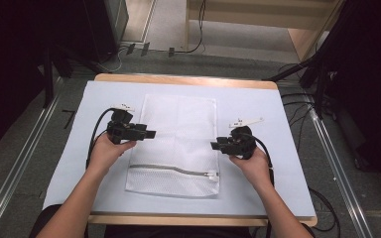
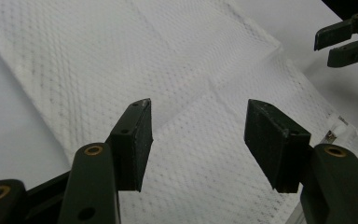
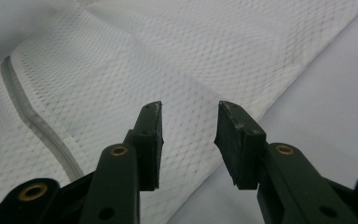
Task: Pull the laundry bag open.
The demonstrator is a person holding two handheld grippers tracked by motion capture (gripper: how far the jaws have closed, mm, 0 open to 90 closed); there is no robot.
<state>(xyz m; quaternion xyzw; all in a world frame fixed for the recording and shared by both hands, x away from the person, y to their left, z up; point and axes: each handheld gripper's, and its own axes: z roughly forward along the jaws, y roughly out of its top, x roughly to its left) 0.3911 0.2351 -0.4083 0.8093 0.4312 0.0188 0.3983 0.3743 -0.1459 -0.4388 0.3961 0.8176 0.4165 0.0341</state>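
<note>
A white mesh laundry bag (image 1: pixel 176 141) lies flat in the middle of the table, its grey zipper (image 1: pixel 171 170) running across the near end with the pull (image 1: pixel 211 174) at the right. My left gripper (image 1: pixel 151 134) hovers open over the bag's left edge, nothing between its jaws. My right gripper (image 1: pixel 213 145) hovers open at the bag's right edge, also holding nothing. In the left gripper view the mesh (image 2: pixel 191 93) spreads under the open gripper (image 2: pixel 198 135), with the other gripper (image 2: pixel 340 39) at the upper right. The right gripper view shows mesh (image 3: pixel 168 70), zipper (image 3: pixel 32 119) and the open gripper (image 3: pixel 189 140).
The table is covered by a pale sheet (image 1: pixel 258 109) with a wooden edge (image 1: pixel 188 79) at the far side. Cables (image 1: pixel 93 139) trail from both grippers. Black stands (image 1: pixel 317 74) and floor rails (image 1: pixel 20 163) flank the table.
</note>
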